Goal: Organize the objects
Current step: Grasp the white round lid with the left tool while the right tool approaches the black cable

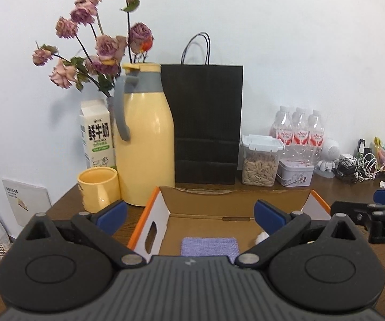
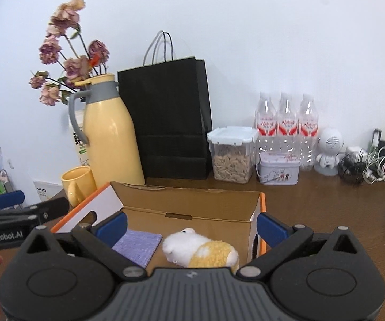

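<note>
An open cardboard box (image 1: pixel 235 196) with orange and white outer walls stands on the brown table; it also shows in the right wrist view (image 2: pixel 192 200). Inside lie a purple cloth (image 1: pixel 209 246) (image 2: pixel 138 246) and a white and yellow plush toy (image 2: pixel 200 251), of which only a white bit (image 1: pixel 260 238) shows in the left wrist view. My left gripper (image 1: pixel 191 214) is open and empty above the box. My right gripper (image 2: pixel 192 226) is open and empty above the plush toy. Each gripper shows at the edge of the other's view.
Along the wall stand a yellow mug (image 1: pixel 98 192), a yellow thermos jug (image 1: pixel 144 144), a milk carton (image 1: pixel 96 136), dried flowers (image 1: pixel 98 42), a black paper bag (image 1: pixel 205 123), a seed container (image 1: pixel 260 160), a tin (image 1: pixel 295 174), three bottles (image 1: pixel 299 133), a white robot figure (image 2: pixel 328 149) and cables (image 2: pixel 366 165).
</note>
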{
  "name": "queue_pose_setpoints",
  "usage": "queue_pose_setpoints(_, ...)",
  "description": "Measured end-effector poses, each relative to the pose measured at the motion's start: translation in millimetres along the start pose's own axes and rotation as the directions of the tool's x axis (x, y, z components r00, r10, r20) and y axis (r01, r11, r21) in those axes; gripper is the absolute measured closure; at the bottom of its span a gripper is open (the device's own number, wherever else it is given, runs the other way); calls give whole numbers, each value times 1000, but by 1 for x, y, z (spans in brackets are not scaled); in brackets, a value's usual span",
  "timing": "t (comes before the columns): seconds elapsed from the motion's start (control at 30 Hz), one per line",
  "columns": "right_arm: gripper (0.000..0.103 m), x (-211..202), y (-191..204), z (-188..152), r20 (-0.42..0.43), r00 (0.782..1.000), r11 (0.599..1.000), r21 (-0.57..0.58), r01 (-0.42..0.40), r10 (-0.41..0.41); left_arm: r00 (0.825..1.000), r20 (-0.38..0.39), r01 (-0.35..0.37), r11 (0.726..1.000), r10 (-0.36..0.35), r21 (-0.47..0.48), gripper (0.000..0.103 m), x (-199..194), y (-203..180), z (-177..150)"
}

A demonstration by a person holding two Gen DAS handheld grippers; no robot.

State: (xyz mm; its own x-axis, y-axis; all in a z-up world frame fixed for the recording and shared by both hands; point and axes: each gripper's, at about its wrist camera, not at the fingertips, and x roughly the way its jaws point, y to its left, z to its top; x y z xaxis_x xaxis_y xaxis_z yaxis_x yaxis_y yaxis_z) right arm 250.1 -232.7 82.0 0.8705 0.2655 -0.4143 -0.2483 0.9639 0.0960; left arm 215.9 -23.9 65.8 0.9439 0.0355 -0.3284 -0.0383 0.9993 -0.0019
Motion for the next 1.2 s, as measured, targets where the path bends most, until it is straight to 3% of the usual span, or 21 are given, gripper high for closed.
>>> queue_pose_setpoints(0.4,0,-63,21,-29,17,1000,999,-43,-6,6,1000,-9,7,1000,-7,2,0,-63,12,-17)
queue_pose_setpoints(0.83,0,-118,33,-80,-26,1000,998,-67,-4,2,994,-109,37,998,-32,41,0,-125,18,-72)
queue_pose_setpoints(0.97,0,-132,36,-102,-59,998,997,-80,-11,6,982,-181,60,997,-49,56,0,-135,15,-100)
queue_pose_setpoints(1.2,0,-135,39,-137,-151,988,995,-97,-3,-12,946,-302,134,990,-115,41,0,-139,7,-145)
